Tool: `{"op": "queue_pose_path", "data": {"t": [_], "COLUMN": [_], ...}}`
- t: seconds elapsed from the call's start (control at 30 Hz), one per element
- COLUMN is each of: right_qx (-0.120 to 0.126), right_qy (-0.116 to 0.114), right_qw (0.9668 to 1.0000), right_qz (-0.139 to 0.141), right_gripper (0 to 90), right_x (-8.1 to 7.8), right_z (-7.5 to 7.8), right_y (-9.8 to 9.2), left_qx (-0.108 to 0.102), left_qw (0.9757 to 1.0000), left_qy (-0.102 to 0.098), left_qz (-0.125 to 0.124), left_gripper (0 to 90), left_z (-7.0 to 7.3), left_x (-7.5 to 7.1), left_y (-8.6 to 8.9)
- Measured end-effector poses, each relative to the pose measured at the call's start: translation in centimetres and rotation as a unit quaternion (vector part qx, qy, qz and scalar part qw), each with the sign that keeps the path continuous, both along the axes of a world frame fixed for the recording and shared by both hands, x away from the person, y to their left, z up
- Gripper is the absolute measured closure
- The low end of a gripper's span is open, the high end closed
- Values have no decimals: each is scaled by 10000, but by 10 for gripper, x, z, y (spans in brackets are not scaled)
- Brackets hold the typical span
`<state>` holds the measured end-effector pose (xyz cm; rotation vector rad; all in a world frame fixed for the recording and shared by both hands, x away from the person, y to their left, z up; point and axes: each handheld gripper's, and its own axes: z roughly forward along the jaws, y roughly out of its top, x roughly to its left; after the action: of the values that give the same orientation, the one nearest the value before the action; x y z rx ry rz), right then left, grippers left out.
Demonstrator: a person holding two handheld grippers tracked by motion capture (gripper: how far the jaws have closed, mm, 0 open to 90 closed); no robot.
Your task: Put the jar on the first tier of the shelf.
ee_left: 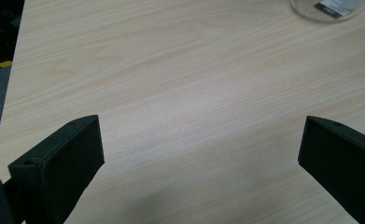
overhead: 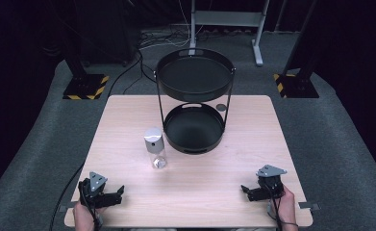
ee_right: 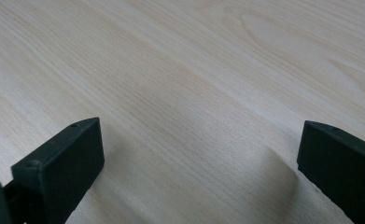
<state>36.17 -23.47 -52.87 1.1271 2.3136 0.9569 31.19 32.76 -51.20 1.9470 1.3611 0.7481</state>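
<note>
Both grippers' jaws gape wide, empty — jar [overhead: 155, 147] label [ee_left: 335, 6] too blurred to read.

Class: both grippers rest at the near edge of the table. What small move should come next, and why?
Probably ease the left gripper forward toward the bottle. Its jaws stand open with nothing between them, and the bottle stands upright, untouched, nearer to it than to the right gripper.

Black two-tier round tray stand [overhead: 194, 101] at the pale wooden table's [overhead: 243, 159] far middle, grey carpet [overhead: 339, 144] around
</note>
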Motion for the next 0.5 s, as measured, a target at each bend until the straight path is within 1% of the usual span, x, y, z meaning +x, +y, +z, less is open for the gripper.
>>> {"op": "queue_pose_path", "data": {"t": [0.07,0.1,0.2,0.33,0.4,0.5], "right_qx": [-4,4,17,44,65,73], "right_qy": [-8,2,10,46,58,55], "right_qw": [10000,10000,10000,10000,10000,10000], "right_qz": [-23,-32,-2,-1,7,-19], "right_gripper": [0,0,2,4,7,10], "right_x": [1,1,2,2,3,3], "right_z": [0,0,0,0,0,0], "right_y": [0,0,-1,-1,-2,-2], "left_qx": [-17,13,16,-29,19,-52], "left_qw": [10000,10000,10000,9998,9998,9997], "left_qy": [-27,-49,-96,-179,-175,-224], "left_qz": [11,18,4,39,-4,-28], "left_gripper": [0,0,0,0,0,0], "left_z": [1,1,2,2,2,2], "left_x": [-1,-2,-2,-3,-2,-1], "left_y": [0,-3,-6,-11,-15,-20]}}
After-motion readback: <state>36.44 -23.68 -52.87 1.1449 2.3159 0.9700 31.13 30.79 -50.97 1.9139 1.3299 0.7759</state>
